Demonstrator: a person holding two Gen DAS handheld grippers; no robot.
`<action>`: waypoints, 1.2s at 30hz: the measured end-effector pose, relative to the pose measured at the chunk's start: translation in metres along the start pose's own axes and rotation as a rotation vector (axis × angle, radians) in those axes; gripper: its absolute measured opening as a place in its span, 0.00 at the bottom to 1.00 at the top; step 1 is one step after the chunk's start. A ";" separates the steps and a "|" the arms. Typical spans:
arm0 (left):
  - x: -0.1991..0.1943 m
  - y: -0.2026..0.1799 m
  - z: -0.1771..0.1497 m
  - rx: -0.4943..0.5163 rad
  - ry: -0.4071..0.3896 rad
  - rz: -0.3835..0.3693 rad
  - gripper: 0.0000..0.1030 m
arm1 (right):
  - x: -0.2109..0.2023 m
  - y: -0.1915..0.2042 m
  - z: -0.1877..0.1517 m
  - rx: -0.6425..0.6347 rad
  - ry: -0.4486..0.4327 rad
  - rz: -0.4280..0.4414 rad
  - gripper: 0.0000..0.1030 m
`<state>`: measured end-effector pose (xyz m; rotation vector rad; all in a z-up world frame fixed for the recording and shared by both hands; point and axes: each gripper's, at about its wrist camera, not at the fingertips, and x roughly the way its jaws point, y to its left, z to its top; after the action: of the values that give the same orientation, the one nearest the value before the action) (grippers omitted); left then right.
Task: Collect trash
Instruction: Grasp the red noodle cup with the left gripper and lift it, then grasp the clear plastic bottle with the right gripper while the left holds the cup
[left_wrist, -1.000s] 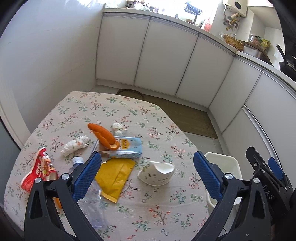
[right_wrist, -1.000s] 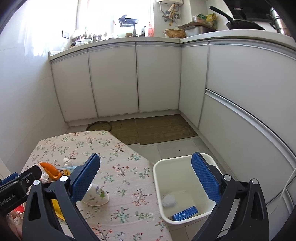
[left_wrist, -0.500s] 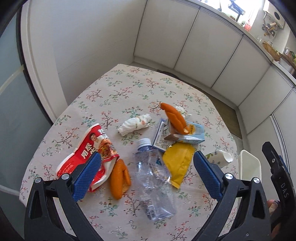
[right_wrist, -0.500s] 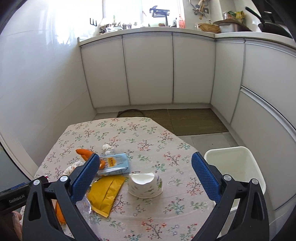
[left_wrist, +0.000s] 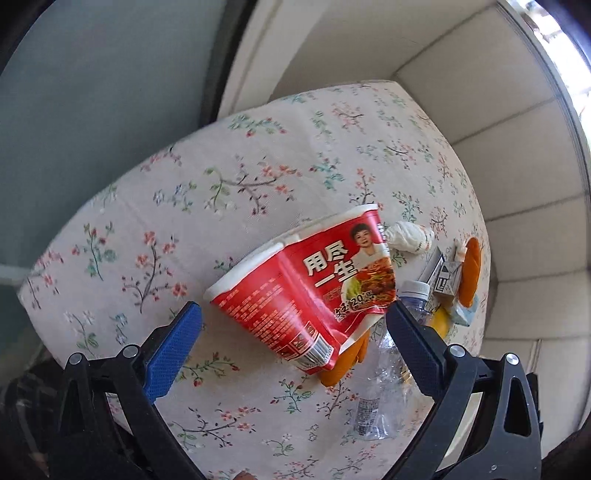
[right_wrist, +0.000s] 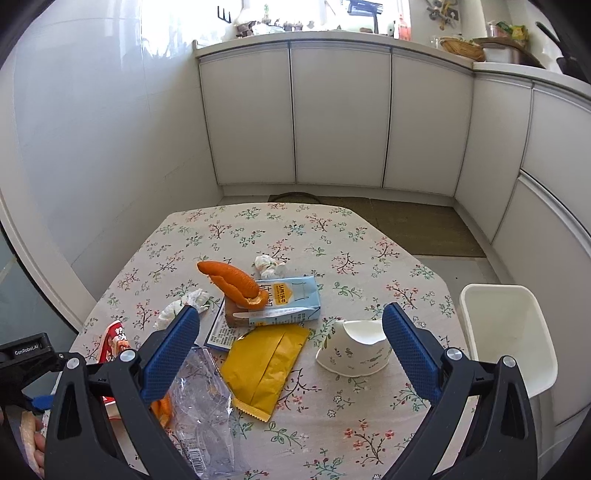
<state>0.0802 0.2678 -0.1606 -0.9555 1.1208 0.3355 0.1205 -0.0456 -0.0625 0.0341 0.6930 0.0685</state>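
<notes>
- Now the left hand-held gripper hangs spread wide over the crushed red instant-noodle cup, which lies on its side on the floral bench; the fingers straddle the cup's base end without touching it, so I judge the step in hand to be the approach to this cup.
- Just right of the cup lie an orange peel, a crumpled clear plastic bottle and a twisted white tissue.
- Further right of the cup sit a yellow wrapper, a blue drink carton with a curled orange peel on it, and a squashed paper cup.
- The right hand-held gripper is also spread, holding nothing, above the wrapper.
- Beyond the bench's right edge stands the white bin.
- Next, the left fingers likely need to drop lower, pinch the cup's flattened wall, then carry it across the whole bench to the bin.
</notes>
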 end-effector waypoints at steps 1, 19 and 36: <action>0.004 0.009 -0.002 -0.064 0.020 -0.046 0.93 | 0.001 0.000 0.000 0.004 0.007 0.003 0.94; 0.053 0.035 -0.013 -0.407 0.137 -0.335 0.41 | 0.021 -0.008 -0.012 0.037 0.130 0.072 0.94; -0.100 -0.080 -0.027 0.337 -0.447 -0.223 0.35 | 0.056 0.035 -0.048 -0.011 0.408 0.244 0.94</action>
<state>0.0733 0.2222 -0.0379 -0.6538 0.6281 0.1588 0.1308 -0.0066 -0.1332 0.0963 1.0941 0.3200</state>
